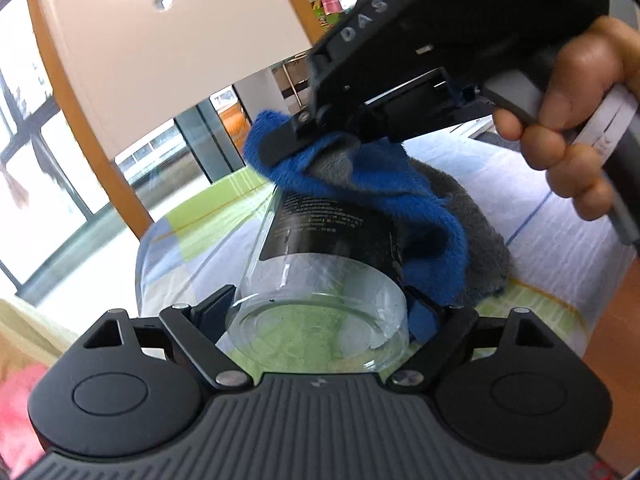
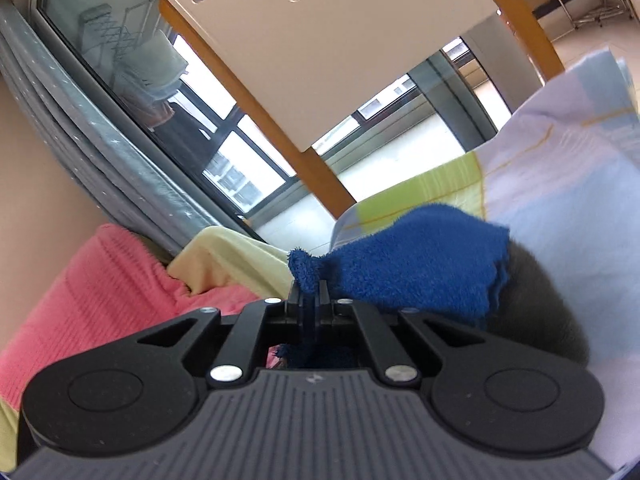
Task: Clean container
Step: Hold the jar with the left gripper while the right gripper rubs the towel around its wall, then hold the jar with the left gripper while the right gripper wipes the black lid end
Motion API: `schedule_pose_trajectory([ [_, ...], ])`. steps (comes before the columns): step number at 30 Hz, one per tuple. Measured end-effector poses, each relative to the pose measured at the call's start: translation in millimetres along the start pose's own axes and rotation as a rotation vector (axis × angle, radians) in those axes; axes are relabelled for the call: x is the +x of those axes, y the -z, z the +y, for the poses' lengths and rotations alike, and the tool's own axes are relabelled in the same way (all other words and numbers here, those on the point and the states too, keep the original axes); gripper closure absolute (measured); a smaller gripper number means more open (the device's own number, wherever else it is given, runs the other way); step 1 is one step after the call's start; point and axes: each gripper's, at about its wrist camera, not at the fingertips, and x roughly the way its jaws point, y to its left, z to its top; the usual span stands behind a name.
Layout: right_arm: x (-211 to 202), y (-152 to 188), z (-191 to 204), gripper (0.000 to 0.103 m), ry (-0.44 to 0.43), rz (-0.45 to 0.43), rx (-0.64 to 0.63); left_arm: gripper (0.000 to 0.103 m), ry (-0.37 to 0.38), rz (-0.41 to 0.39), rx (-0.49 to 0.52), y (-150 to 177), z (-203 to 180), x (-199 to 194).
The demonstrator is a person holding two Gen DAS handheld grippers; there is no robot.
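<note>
The left gripper (image 1: 320, 304) had its jaws closed round a clear glass jar (image 1: 320, 280), gripping it near its thick base so that the jar lay tilted, bottom toward the camera and mouth pointing away. A black label (image 1: 320, 224) with small white print wrapped the upper part of the jar. Over the far end of the jar lay a blue and grey cloth (image 1: 420, 216), bunched against the glass and hanging down its right side. The right gripper (image 1: 280, 140) came in from above, its jaws pinched tight on a fold of that cloth, and a hand (image 1: 576, 120) was wrapped round its handle. In the right wrist view the right gripper's jaws were fully together with a tuft of blue cloth (image 2: 400, 268) caught between them. Beneath everything lay a bed sheet (image 1: 540, 176) in pale blue, white and green patches, and a pink blanket (image 2: 100, 280) lay off to the side near the window (image 2: 240, 160).
</note>
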Motion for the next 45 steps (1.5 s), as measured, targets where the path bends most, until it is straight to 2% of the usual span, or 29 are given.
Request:
schedule_pose_trajectory([
  [4, -8, 2, -2, 0.103, 0.006, -0.011, 0.013, 0.013, 0.17, -0.007, -0.263, -2, 36, -2],
  [5, -11, 3, -4, 0.103, 0.004, -0.017, 0.029, 0.012, 0.184, -0.003, -0.285, -2, 40, 0],
  [7, -19, 6, -9, 0.103, 0.004, -0.028, 0.061, 0.012, 0.191, 0.004, -0.278, -3, 43, 5],
  [11, -34, 11, 0, 0.097, 0.02, -0.006, 0.083, 0.015, 0.1, -0.035, -0.089, 1, 12, -5],
  [17, -42, 41, 28, 0.098, -0.146, 0.121, 0.054, 0.015, 0.024, -0.048, 0.016, 3, -10, -21],
  [19, -35, 50, 32, 0.098, -0.14, 0.144, 0.039, 0.015, 0.018, -0.05, 0.031, 4, -12, -22],
  [21, -28, 55, 24, 0.099, -0.158, 0.135, 0.077, 0.016, 0.011, -0.051, 0.044, 4, -15, -23],
  [23, -23, 54, 17, 0.102, -0.178, 0.11, 0.102, 0.016, 0.013, -0.051, 0.04, 5, -15, -24],
  [27, -18, 42, 5, 0.103, -0.139, 0.038, 0.102, 0.016, 0.017, -0.047, 0.027, 3, -13, -25],
  [33, -20, 12, 0, 0.103, 0.023, -0.058, -0.006, 0.016, 0.018, -0.05, 0.029, 4, -15, -28],
  [36, -22, 8, -2, 0.103, 0.036, -0.059, -0.002, 0.015, 0.021, -0.05, 0.022, 3, -16, -31],
  [38, -25, 8, -3, 0.103, 0.038, -0.06, 0.006, 0.012, 0.062, -0.02, -0.046, 2, -6, -29],
  [40, -29, 11, -5, 0.103, 0.036, -0.068, 0.024, 0.011, 0.139, 0.024, -0.162, 0, 17, -22],
  [42, -34, 14, -11, 0.103, 0.021, -0.076, 0.075, 0.011, 0.177, 0.045, -0.215, 0, 24, -21],
  [45, -42, 15, -8, 0.102, 0.044, -0.073, 0.087, 0.013, 0.103, 0.01, -0.087, 1, 9, -23],
])
